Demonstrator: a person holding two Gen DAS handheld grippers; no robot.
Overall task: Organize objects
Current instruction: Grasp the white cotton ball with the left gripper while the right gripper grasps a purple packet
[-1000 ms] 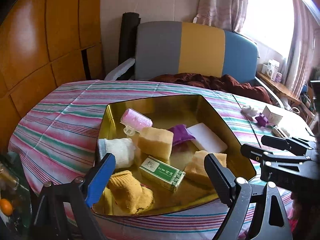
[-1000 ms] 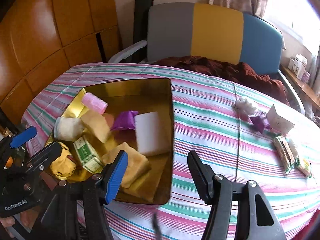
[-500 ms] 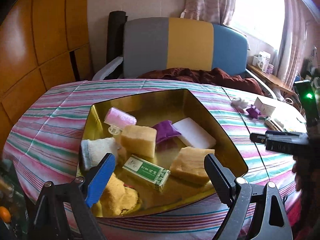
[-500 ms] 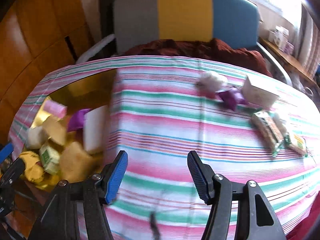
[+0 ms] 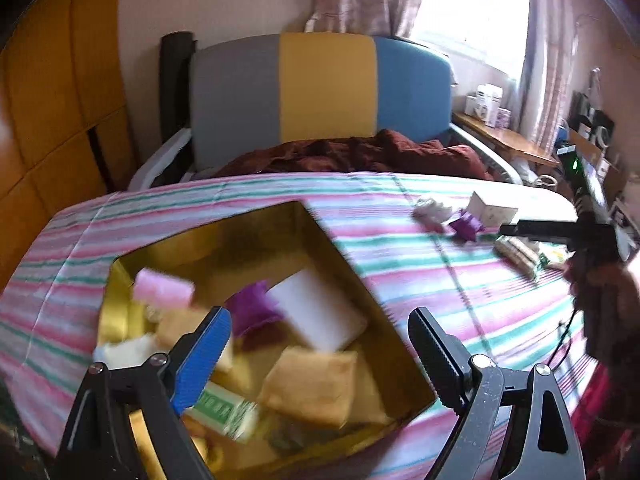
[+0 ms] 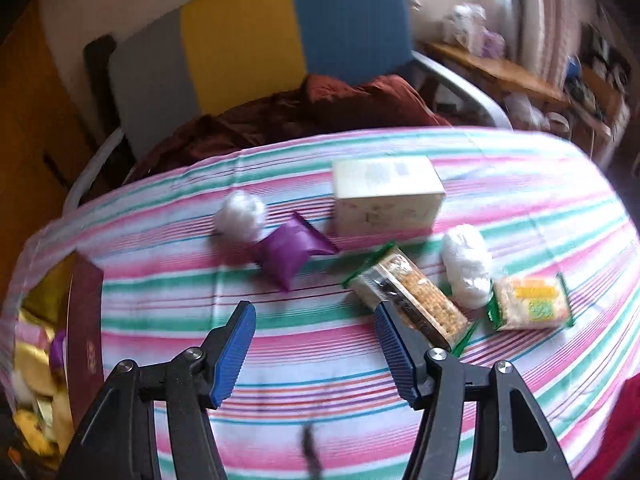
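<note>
Left view: left tongs [image 5: 320, 344] gape empty above the gold box [image 5: 384, 312], already holding sorted items at the counter's [image 5: 440, 280] near-left corner. Right view: right tongs [image 6: 316, 340] part-open, empty, above the loose cracker pack [image 6: 416, 300], probably next, toward the right edge.

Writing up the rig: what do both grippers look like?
Left gripper: black angular frame with silver rivets, one blue ribbed pad, one black. Right gripper: same black frame and rivets, both pads blue and ribbed. From the left wrist view its body shows black with a thin dark cable.
</note>
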